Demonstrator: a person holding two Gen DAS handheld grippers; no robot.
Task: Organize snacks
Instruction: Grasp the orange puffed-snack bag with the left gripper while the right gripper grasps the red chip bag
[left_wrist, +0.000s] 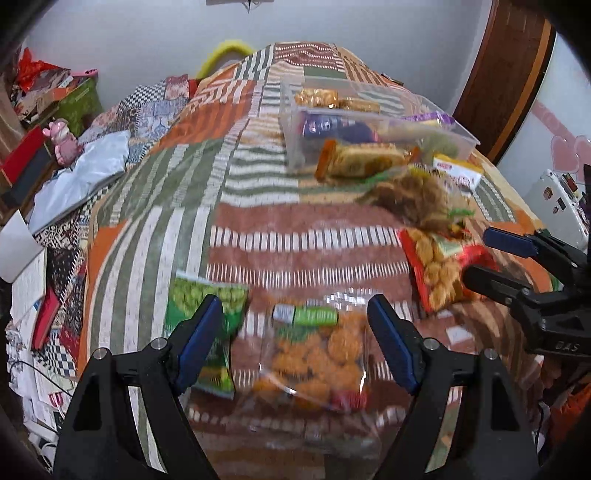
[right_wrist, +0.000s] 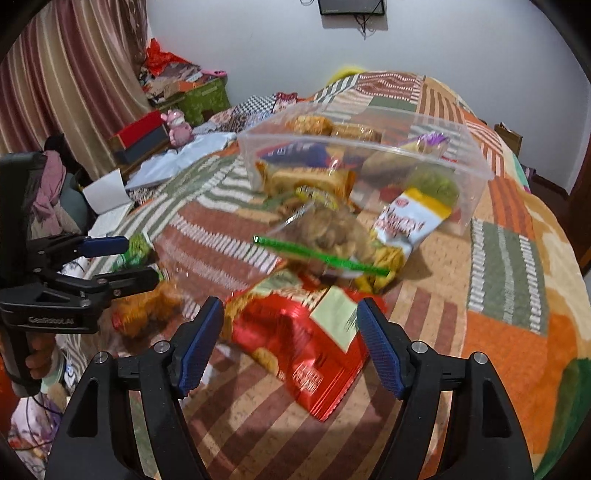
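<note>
Left-wrist view is showing both claws gaping, empty: left gripper (left_wrist: 295, 314) straddling the orange snack bag (left_wrist: 314, 358), right gripper (right_wrist: 291, 317) straddling the red packet (right_wrist: 295, 343), each needing closing before lifting binward.

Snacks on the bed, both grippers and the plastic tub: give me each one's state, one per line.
Left gripper: open, over the orange snack bag.
Right gripper: open, over the red packet.
Clear plastic tub: lidless, partly filled.
Orange snack bag: lying flat.
Red packet: lying flat.
Green packet: lying flat.
</note>
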